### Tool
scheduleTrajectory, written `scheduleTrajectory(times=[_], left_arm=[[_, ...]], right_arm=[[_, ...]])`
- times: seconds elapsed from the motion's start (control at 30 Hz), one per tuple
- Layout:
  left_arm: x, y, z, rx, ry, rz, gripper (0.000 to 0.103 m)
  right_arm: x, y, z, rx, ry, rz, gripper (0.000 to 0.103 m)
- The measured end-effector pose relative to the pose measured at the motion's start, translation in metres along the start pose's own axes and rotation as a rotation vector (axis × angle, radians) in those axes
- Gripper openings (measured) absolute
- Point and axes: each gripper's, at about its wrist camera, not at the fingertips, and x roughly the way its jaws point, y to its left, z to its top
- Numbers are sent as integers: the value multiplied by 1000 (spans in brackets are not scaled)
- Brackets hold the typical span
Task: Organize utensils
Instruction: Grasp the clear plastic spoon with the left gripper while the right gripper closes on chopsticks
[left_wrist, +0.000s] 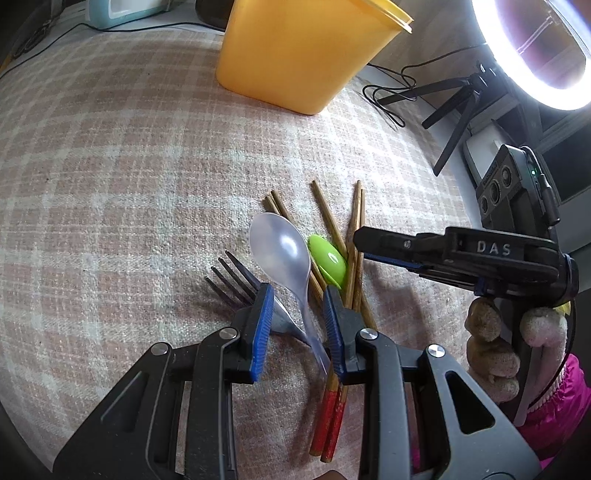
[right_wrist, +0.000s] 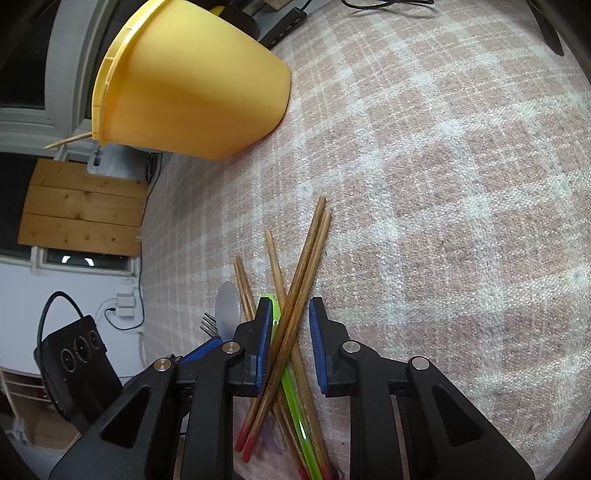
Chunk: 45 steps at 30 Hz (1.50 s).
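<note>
A clear plastic spoon is lifted, its handle pinched in the left hand-held gripper. Beneath lie crossed wooden chopsticks with red ends, a green plastic spoon and a dark fork on the checked worktop. The right hand-held gripper straddles the chopsticks, jaws apart. A yellow plastic tub stands well beyond.

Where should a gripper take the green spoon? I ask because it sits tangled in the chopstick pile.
Judging by its pose, grip the green spoon on its thin handle, coming from above with jaws across the handle's width. The bowl is rounded and wedged among the chopsticks, which cross over the handle, so lifting them away first looks safer.
</note>
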Motion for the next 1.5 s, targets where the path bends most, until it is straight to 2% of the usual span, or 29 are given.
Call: scheduleTrajectory(times=[0.03,0.33,0.43,0.53,0.77,0.93,1.2,1.5], left_arm=[[1,1,0,-3,1,0,27],[4,7,3,-28,8,-32,27],[8,4,5,-20,8,-21,27],[13,0,6,-16,8,-3,22],[16,-5,8,-13,12,24,22],[13,1,8,-49,16,14,26],[23,-1,18,-51,47,25,26],[20,9,15,-116,55,-21,26]], right_arm=[[1,1,0,-2,-1,-6,11],[-1,7,1,-18,-16,-34,7],[-3,10,0,-41,-14,-57,7],[-4,15,1,-74,-12,-94,6],[-9,19,5,-121,-11,-146,6],[-11,16,7,-130,-2,-150,6],[-7,19,2,-132,7,-158,6],[-10,21,2,-129,6,-161,6]])
